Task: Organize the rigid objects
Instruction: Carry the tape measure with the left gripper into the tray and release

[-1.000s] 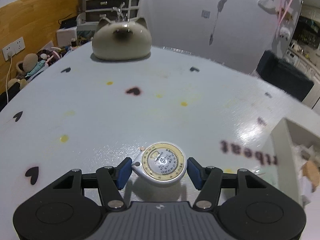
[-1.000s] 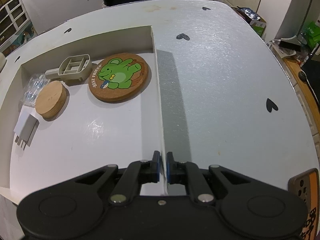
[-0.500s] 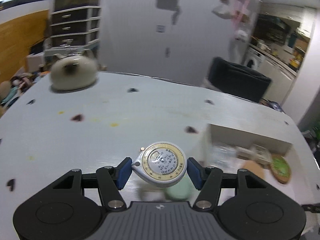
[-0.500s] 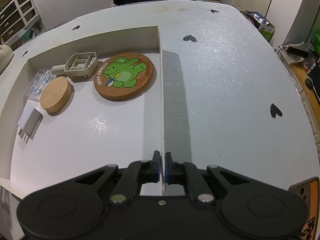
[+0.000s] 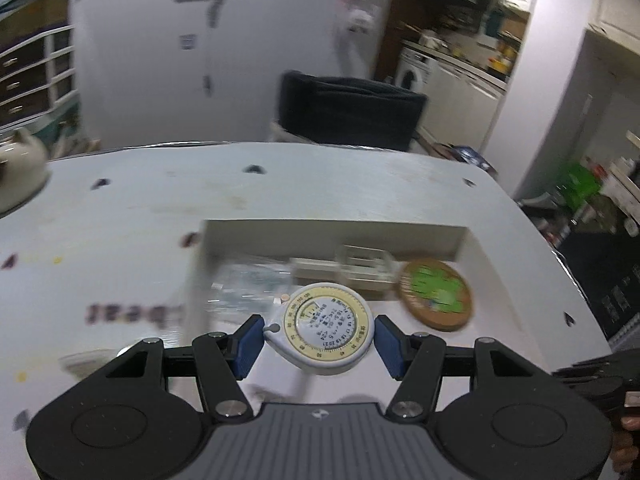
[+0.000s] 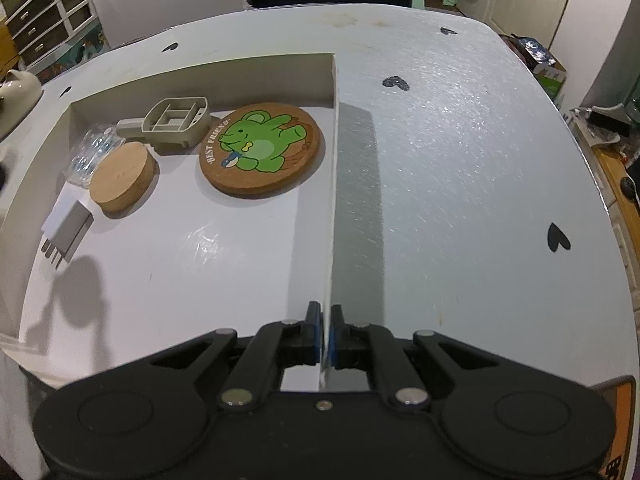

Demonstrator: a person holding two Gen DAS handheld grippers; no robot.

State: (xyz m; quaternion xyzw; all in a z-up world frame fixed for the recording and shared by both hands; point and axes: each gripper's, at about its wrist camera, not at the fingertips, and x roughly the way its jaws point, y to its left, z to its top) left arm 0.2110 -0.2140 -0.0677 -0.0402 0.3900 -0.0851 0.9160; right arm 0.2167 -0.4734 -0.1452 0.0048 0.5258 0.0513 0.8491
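My left gripper point(image 5: 319, 338) is shut on a round white tape measure point(image 5: 325, 330) with a yellow dial, held in the air over the near part of the white box point(image 5: 336, 230). My right gripper point(image 6: 325, 330) is shut on the box's right wall point(image 6: 333, 184), pinching its thin edge. Inside the box lie a cork coaster with a green cartoon animal point(image 6: 262, 150), a round wooden disc point(image 6: 122, 176), a beige plastic scoop-like piece point(image 6: 172, 122), a white plug adapter point(image 6: 66, 224) and a clear plastic bag point(image 6: 90, 148).
The white table point(image 6: 460, 160) carries small black heart marks. A cream cat-shaped pot point(image 5: 20, 168) stands at the table's far left. A dark chair point(image 5: 348, 110) sits behind the table. The other gripper point(image 5: 600, 384) shows at the left wrist view's right edge.
My left gripper has swung from the open table over to the box, carrying the tape measure. Its shadow now falls on the box floor. The right gripper's pinch on the wall is unchanged.
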